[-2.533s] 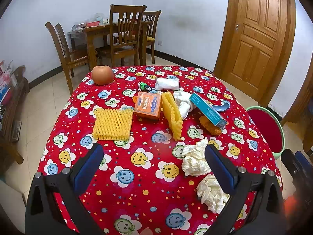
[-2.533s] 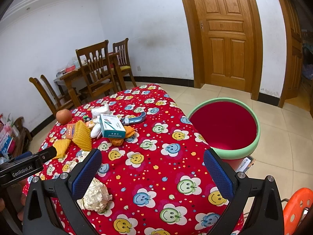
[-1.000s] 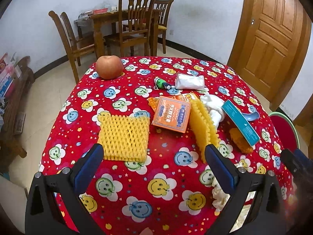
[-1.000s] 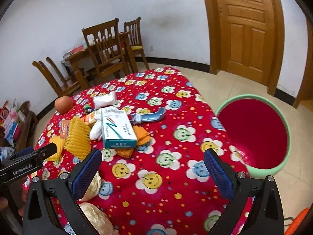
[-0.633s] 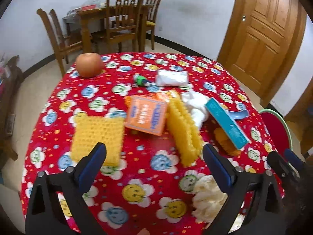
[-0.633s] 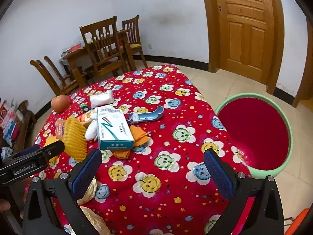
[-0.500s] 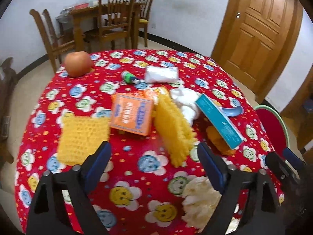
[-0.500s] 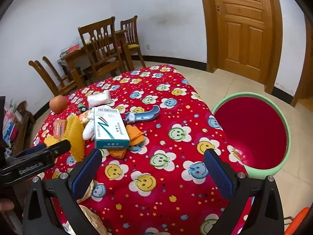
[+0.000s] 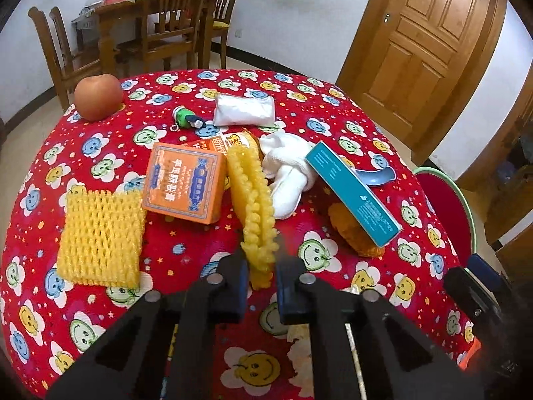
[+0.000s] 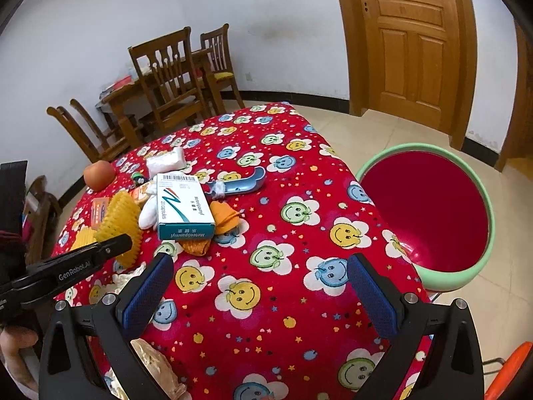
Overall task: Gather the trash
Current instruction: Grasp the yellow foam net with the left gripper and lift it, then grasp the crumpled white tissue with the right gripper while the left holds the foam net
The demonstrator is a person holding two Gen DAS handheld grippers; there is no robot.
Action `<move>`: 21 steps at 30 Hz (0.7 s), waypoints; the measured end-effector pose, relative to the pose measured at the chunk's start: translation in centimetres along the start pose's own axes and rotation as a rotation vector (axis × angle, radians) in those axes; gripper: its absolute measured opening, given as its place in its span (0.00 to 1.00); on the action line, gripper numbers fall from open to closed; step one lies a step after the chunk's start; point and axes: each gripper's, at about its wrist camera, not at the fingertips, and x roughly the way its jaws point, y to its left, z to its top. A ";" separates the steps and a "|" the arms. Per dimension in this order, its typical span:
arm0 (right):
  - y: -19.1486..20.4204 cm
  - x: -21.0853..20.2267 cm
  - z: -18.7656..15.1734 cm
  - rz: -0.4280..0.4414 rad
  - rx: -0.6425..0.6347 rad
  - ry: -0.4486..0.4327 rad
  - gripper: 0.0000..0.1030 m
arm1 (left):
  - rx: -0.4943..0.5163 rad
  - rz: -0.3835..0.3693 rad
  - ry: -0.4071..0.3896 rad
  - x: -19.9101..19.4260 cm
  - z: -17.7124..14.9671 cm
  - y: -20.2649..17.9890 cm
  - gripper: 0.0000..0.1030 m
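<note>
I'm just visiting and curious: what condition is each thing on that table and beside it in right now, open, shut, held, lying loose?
Left gripper: shut on the upright foam net.
Right gripper: open, holding nothing, above the cloth.
Upright foam net: on edge, pinched at its near end.
Flat foam net: lying flat, loose.
Orange box: closed, propped at a tilt.
Teal box: closed, resting on other trash.
Apple: whole, untouched.
Bin: open, looks empty.
Door: shut.

The orange cardboard box (image 9: 184,183) lies between the flat yellow foam net (image 9: 101,238) at left and the upright yellow foam net (image 9: 254,206); the round red apple (image 9: 98,96) sits behind them; the red green-rimmed bin (image 10: 429,213) stands right of the table with the red smiley-flower cloth (image 10: 266,300).
</note>
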 end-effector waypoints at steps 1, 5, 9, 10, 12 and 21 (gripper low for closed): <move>0.1 -0.1 -0.1 0.002 0.000 0.000 1.00 | 0.005 0.003 -0.008 -0.3 -0.1 0.0 0.11; 0.8 -0.6 -0.4 0.009 -0.015 0.002 1.00 | 0.019 0.010 -0.045 -1.9 -0.2 0.2 0.10; 1.8 -1.0 -0.5 0.028 -0.033 0.002 1.00 | 0.013 0.035 -0.067 -3.4 -0.3 1.0 0.10; 2.2 -1.2 -0.6 0.036 -0.042 0.001 1.00 | 0.006 0.037 -0.070 -3.7 -0.4 1.3 0.10; 2.9 -1.3 -0.6 0.051 -0.059 0.004 1.00 | -0.007 0.040 -0.073 -4.2 -0.5 1.9 0.10; 7.1 -0.4 -1.4 0.130 -0.148 0.053 1.00 | -0.032 0.059 -0.110 -6.4 -1.0 3.3 0.10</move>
